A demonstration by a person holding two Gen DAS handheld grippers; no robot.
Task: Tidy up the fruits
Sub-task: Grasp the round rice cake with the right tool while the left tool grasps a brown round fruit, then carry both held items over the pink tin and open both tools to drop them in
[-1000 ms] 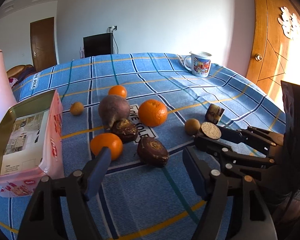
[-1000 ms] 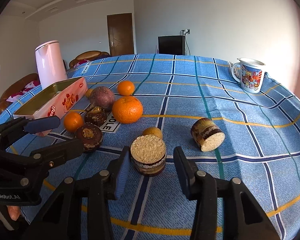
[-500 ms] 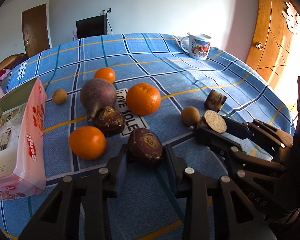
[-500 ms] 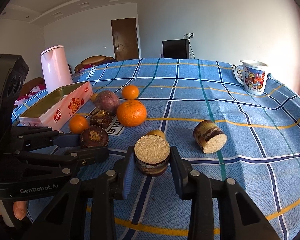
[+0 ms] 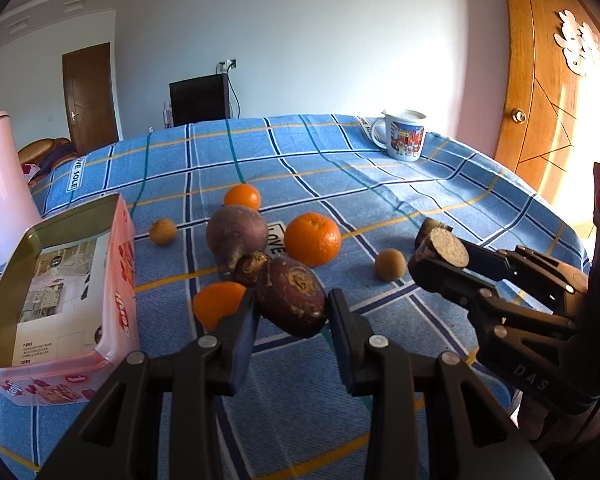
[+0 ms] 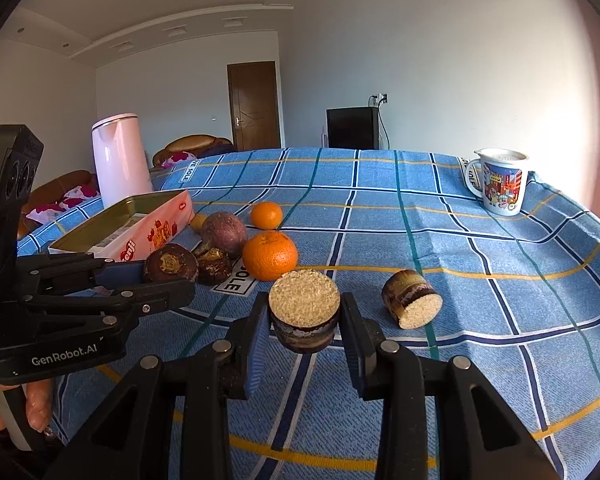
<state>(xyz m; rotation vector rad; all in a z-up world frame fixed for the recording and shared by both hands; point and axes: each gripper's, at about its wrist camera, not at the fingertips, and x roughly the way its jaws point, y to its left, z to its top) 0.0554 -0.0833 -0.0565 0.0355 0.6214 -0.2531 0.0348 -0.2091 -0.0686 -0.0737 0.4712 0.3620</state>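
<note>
My left gripper (image 5: 292, 320) is shut on a dark brown round fruit (image 5: 294, 296) and holds it above the blue checked cloth (image 5: 340, 168); it also shows in the right wrist view (image 6: 170, 266). My right gripper (image 6: 304, 320) is shut on a short cut cane piece (image 6: 304, 310) with a pale grainy end, lifted off the cloth; it shows in the left wrist view (image 5: 440, 246). On the cloth lie a large orange (image 5: 312, 238), a small orange (image 5: 242, 197), another orange (image 5: 216, 308), a purple round fruit (image 5: 236, 232), a second dark fruit (image 6: 214, 266) and a second cane piece (image 6: 412, 298).
An open pink tin box (image 5: 60, 292) stands at the left. A pink kettle (image 6: 118, 158) stands behind it. A printed mug (image 6: 500, 182) stands at the far right. Two small tan fruits (image 5: 390, 265) (image 5: 163, 232) lie among the others. A wooden door is at the right.
Both grippers closed on their items and lifted them: the left took the dark brown fruit off the cloth, the right raised the cane piece. Both cameras tilted up.
</note>
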